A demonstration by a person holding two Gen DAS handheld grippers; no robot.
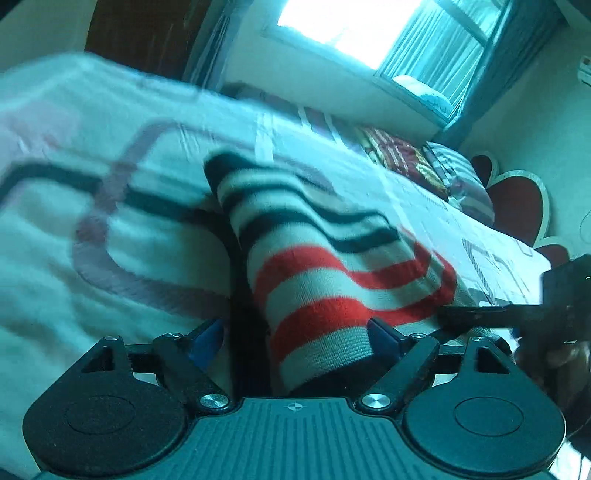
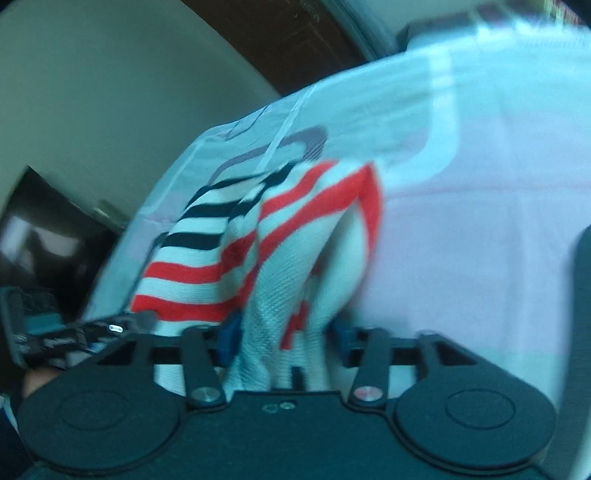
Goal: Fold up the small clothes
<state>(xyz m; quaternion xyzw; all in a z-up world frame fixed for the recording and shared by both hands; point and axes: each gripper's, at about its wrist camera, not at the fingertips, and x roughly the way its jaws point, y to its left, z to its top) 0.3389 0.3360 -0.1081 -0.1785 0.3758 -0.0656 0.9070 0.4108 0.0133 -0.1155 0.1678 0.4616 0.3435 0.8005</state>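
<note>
Nearest in the left wrist view, the left gripper (image 1: 295,332) tilts down toward the bed, its two blue-padded fingers (image 1: 382,334) spread wide; the striped garment (image 1: 332,266) runs up between them, and the pads stand clear of the knit on both sides, so this tool has let go. The garment, white with red bands close in and black bands farther off, lies draped on the bedsheet (image 1: 110,206), its black-striped end pointing away toward the far side of the bed. At the right edge of that view the right gripper (image 1: 491,314) reaches in level with the garment's red-striped edge. In the right wrist view the right gripper (image 2: 282,336) also angles downward, jaws parted, with a bunched fold of the striped garment (image 2: 266,236) rising between the blue pads; blur hides whether they press on the cloth. The left gripper (image 2: 74,334) shows at the left edge, just beside the garment's red hem. Beyond lie patterned pillows (image 1: 406,158), a heart-shaped headboard (image 1: 517,203) and a bright window (image 1: 369,26).
</note>
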